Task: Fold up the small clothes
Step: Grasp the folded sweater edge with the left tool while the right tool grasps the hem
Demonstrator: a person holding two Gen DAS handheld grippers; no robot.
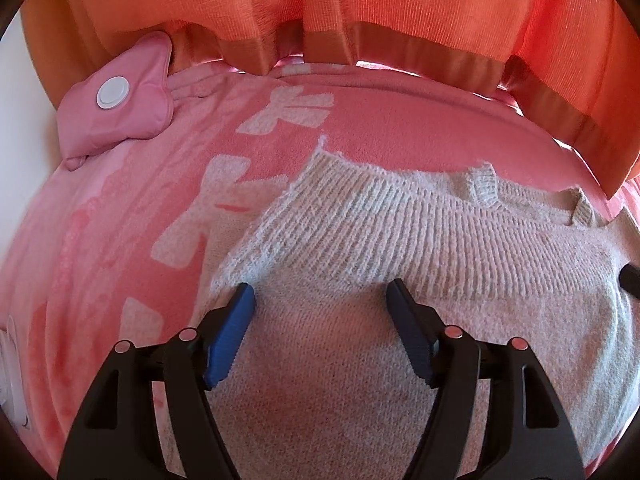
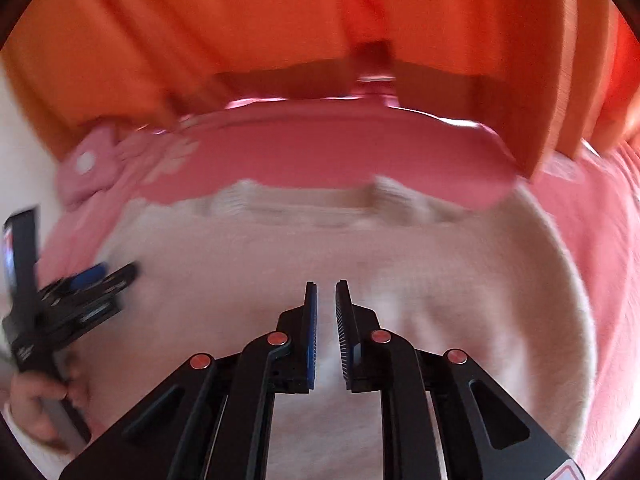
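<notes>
A cream knitted sweater [image 1: 400, 220] lies flat on a pink towel-like blanket [image 1: 120, 240], with its ribbed hem toward the far side. My left gripper [image 1: 320, 286] is open, its blue-padded jaws wide apart just over the sweater's left part, with nothing pinched. In the blurred right wrist view the sweater [image 2: 360, 248] fills the middle. My right gripper [image 2: 326, 283] hovers over it with a narrow gap between its pads and only the knit showing through. The left gripper [image 2: 116, 270] appears at that view's left edge, held by a hand [image 2: 32, 400].
A pink pouch with a white round cap [image 1: 116, 108] lies on the blanket's far left corner. Orange curtains [image 1: 360, 0] hang along the far edge. The pink blanket [image 2: 320, 160] shows bare beyond the hem and to the right.
</notes>
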